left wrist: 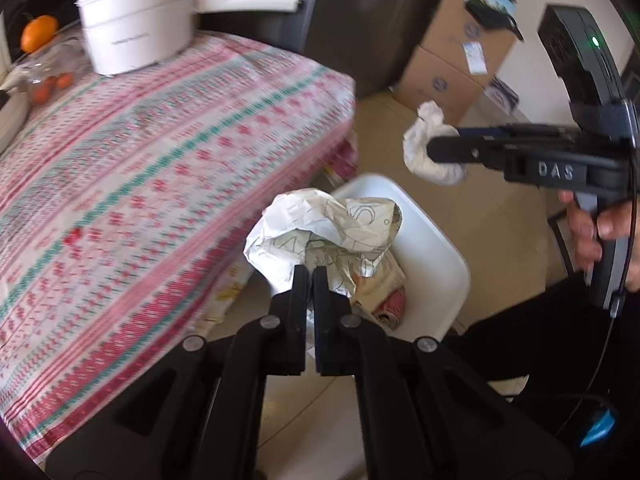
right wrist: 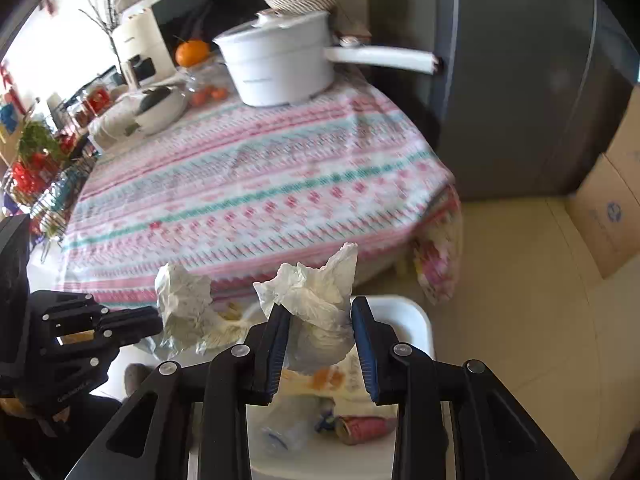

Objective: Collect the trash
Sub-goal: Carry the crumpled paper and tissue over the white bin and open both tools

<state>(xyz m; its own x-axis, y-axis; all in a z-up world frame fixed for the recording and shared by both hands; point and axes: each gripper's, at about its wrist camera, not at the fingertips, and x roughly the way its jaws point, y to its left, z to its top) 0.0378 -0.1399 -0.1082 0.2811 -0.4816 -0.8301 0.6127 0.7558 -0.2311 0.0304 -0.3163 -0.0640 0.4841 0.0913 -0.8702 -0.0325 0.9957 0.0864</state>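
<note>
On your far left the table (left wrist: 132,168) is covered with a pink, white and green patterned cloth (right wrist: 248,184). At its back stands a white pot (left wrist: 136,28) with a long handle, and beside it there is an orange (left wrist: 39,32) and some small red fruits in a clear bag, a little blurred.

Next comes your left gripper (left wrist: 310,268). Its jaws are almost completely together, and they pinch the edge of a crumpled printed paper (left wrist: 324,232). This paper hangs just past the edge of the table, over the white bin (left wrist: 432,248) that stands on the floor. In the view from the right wrist, the same gripper (right wrist: 158,318) enters from the left with the paper (right wrist: 182,304) at its tip.

Inside the bin you can see a red can (right wrist: 366,428) lying on its side, a clear plastic bottle (right wrist: 288,432) and some other wrappers.

To the right, your right gripper (right wrist: 320,336) has its jaws at a narrow opening, closed on a white crumpled tissue (right wrist: 316,300). The tissue is also above the bin, near the table corner. From the left wrist view this gripper (left wrist: 440,152) points to the left with the tissue (left wrist: 428,144) at its end, and your hand (left wrist: 588,232) holds its handle.

Behind it, cardboard boxes (left wrist: 452,56) are stacked against the wall next to a dark cabinet (right wrist: 516,80).
</note>
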